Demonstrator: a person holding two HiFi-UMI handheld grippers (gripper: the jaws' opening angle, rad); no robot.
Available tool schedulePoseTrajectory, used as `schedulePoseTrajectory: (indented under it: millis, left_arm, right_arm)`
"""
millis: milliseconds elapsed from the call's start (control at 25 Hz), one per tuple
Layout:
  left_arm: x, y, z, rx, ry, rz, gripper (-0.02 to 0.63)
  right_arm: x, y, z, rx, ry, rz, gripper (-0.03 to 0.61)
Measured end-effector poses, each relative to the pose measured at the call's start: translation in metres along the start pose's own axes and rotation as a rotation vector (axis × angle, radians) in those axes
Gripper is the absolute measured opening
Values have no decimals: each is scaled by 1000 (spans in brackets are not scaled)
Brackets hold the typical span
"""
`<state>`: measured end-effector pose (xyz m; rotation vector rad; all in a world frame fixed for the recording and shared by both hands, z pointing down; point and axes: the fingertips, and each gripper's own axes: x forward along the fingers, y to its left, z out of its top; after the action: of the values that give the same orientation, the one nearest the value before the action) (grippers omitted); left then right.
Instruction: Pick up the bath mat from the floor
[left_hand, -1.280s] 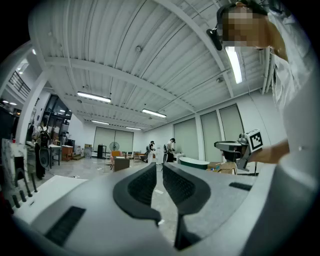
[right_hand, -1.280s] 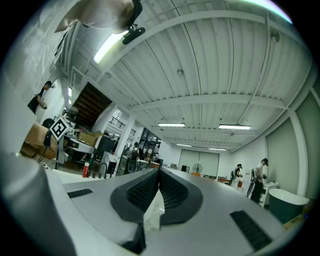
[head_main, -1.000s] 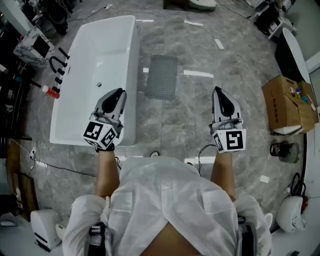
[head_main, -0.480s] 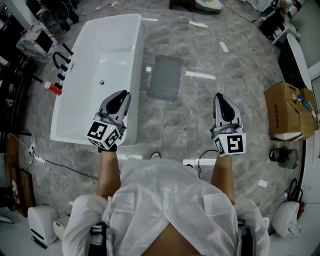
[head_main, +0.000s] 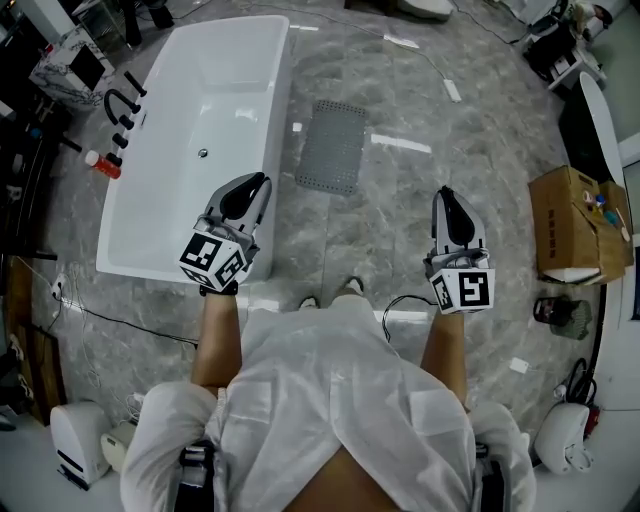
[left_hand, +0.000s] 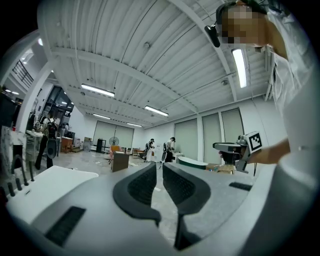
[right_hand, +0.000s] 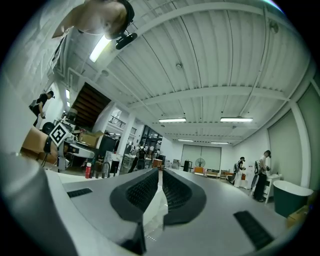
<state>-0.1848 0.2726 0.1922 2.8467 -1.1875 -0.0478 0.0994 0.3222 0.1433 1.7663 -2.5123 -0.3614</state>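
Ahead, bath mat (head_main: 331, 146) just beside bathtub rim (head_main: 280, 100), left claw (head_main: 261, 181), right claw (head_main: 445, 193) both closed

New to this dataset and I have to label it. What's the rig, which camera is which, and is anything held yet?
There is no robot arm: a person carries a two-jaw gripper in each hand. The head view comes from a camera on the person's head, looking steeply down, with the left gripper at its left and the right gripper at its right. The two gripper views come from cameras riding on each gripper, looking along its jaws. Both pairs of jaws are shut with nothing between them. On the grey floor ahead lies the grey bath mat, flat, beside a white bathtub. Nothing is held; the mat is untouched.
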Motion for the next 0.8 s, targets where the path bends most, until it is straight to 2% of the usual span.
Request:
schedulePoseTrajectory:
  millis: [320, 600, 800]
  left_arm:
    - [50, 5, -10, 6, 32, -36, 48]
    - [109, 57, -21, -22, 18, -11, 48]
    - [173, 88, -32, -44, 39, -16, 48]
  right_arm:
    - [38, -28, -35, 39, 19, 23, 31]
    - [116, -67, -73, 66, 28, 35, 32]
    - [171, -103, -102, 73, 70, 58, 43]
